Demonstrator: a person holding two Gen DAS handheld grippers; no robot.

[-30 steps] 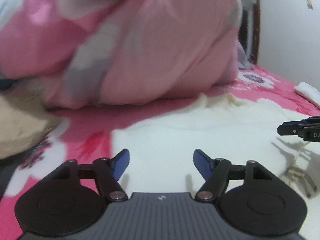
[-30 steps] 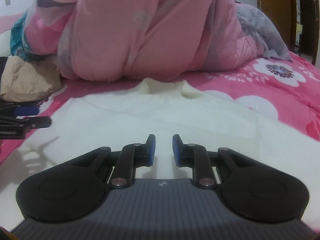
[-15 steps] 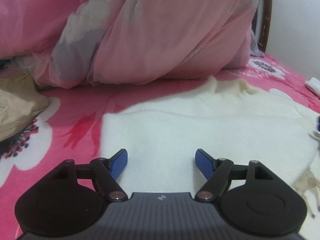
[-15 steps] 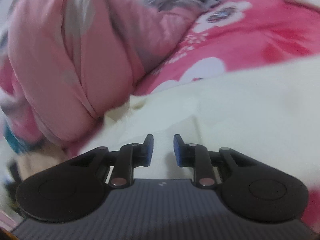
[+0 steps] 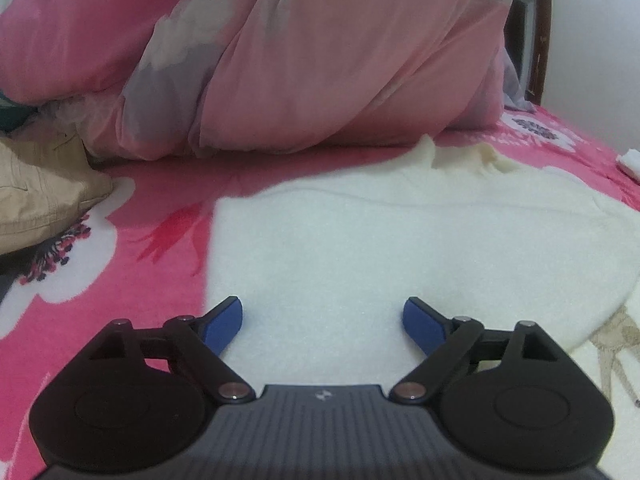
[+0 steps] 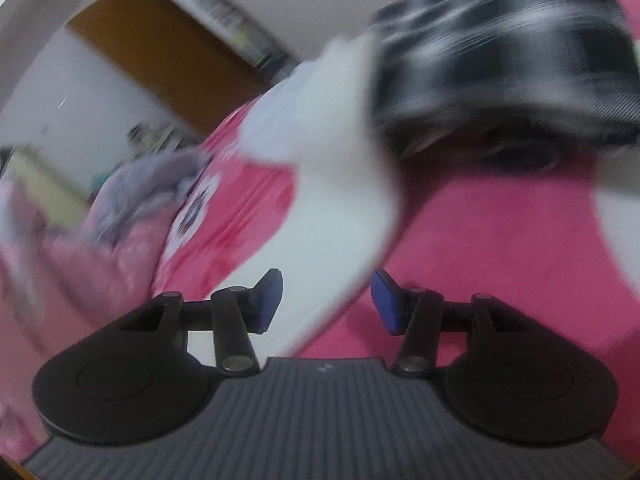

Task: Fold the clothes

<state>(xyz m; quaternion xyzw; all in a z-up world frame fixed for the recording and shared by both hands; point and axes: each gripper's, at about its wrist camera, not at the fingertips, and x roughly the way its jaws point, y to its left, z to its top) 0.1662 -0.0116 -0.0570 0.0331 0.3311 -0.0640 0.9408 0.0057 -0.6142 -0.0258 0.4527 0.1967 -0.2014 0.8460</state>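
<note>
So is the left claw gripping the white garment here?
Apart. The left wrist view shows the left claw opening, its blue pads spread wide with bare white garment between them, neither pad pinching fabric.

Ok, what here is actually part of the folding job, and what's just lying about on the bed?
Part of the job:
- cream sweater, spread flat
- left gripper, jaws opening over it, nothing between them
- right gripper, jaws opening, nothing gripped

Lying about:
- pink quilt
- beige garment
- checked black-and-white fabric
- flowered pink bedspread

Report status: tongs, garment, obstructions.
Left tongs opening, empty, over flat cream knit sweater. Right tongs opening, nothing gripped. Pink quilted duvet heaped behind.
</note>
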